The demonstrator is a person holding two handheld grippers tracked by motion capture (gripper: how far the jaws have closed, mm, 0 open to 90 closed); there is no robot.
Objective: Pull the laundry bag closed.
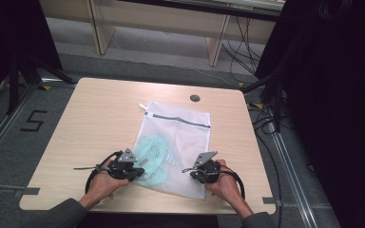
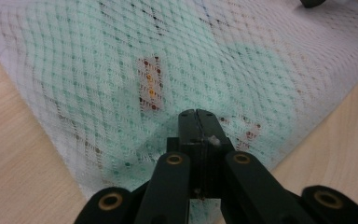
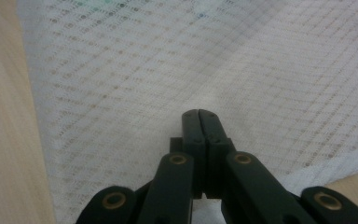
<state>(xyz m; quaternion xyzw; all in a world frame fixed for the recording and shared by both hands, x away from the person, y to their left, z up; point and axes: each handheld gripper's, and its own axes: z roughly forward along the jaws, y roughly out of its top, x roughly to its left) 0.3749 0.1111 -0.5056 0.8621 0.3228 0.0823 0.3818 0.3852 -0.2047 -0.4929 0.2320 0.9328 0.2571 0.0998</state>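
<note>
A white mesh laundry bag lies flat on the wooden table, its zipped end at the far side. A mint-green garment shows through the mesh in the bag's near left part. My left gripper is at the bag's near left edge. In the left gripper view its jaws are shut, and the mesh over the green garment puckers around the tip. My right gripper is at the near right corner. Its jaws are shut, tips resting on bare mesh.
A dark round grommet sits near the table's far edge. Wooden shelf legs stand beyond the table. Black stands and cables crowd the floor at right. A "5" is marked on the floor at left.
</note>
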